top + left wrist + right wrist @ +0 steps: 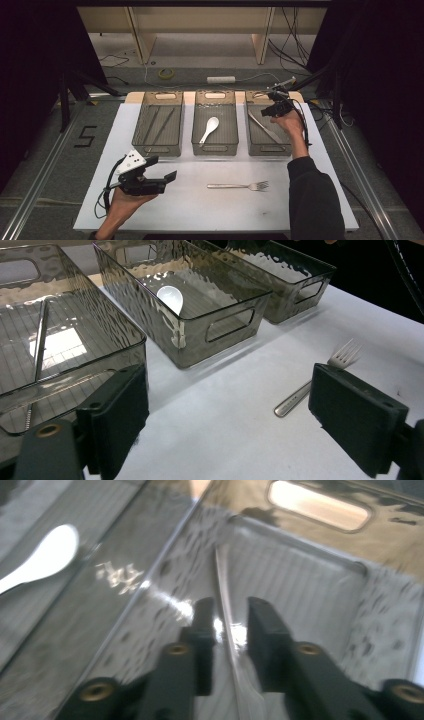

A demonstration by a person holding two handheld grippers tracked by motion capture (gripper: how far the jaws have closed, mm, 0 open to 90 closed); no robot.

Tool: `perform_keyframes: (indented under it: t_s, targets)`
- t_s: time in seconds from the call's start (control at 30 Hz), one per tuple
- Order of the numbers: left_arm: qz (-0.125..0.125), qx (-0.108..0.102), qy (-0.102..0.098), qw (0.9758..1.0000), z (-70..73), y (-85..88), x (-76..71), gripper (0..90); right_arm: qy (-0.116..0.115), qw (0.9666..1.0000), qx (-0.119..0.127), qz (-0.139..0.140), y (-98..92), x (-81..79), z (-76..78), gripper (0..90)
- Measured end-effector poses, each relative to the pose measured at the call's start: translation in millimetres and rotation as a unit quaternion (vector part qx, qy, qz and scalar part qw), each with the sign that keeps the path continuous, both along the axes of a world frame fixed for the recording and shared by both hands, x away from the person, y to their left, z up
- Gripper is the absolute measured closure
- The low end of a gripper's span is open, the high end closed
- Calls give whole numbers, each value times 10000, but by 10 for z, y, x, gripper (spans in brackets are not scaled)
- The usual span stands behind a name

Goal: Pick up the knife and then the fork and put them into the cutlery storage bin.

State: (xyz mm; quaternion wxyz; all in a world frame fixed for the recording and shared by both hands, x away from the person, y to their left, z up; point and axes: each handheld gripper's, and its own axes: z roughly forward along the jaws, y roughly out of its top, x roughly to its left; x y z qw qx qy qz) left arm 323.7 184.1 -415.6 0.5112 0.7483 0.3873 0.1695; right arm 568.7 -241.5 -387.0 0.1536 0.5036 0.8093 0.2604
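The right hand-held gripper (229,630), jaws slightly parted astride the knife (226,595) inside the right bin (252,146), risks snagging it when lifting, while the left hand-held gripper (227,425) waits wide open.

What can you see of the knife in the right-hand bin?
The knife is slim, shiny, metal-looking and all one piece, lying flat and diagonal on the ribbed floor of the right bin, a clear smoky tray with cut-out handles. In the right gripper view it runs between the right tool's parted jaws; the pads do not appear to press on it, though the picture is blurred.
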Motion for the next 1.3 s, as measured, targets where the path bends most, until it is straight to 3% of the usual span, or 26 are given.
perform_keyframes:
  t_s: [0.03,0.1,0.2,0.5,0.9,1.3]
  targets:
    - [5,4,0,10000,-2,-2,0,157,-81,9999,-107,55,12,-9,26,677]
    - [9,10,10,10000,-6,-2,0,157,-118,9999,79,67,15,-26,79,589]
    - [2,11,-7,10000,-1,-4,-3,156,-119,9997,140,150,33,-58,128,479]
    - [-4,37,10,10000,-7,-1,1,156,-246,9961,428,726,140,-301,320,322]
    - [1,8,1,10000,-9,-3,-2,156,-376,9831,533,1708,401,-820,525,287]
    - [7,-49,5,10000,-12,0,0,156,-410,9750,703,2066,507,-1172,420,282]
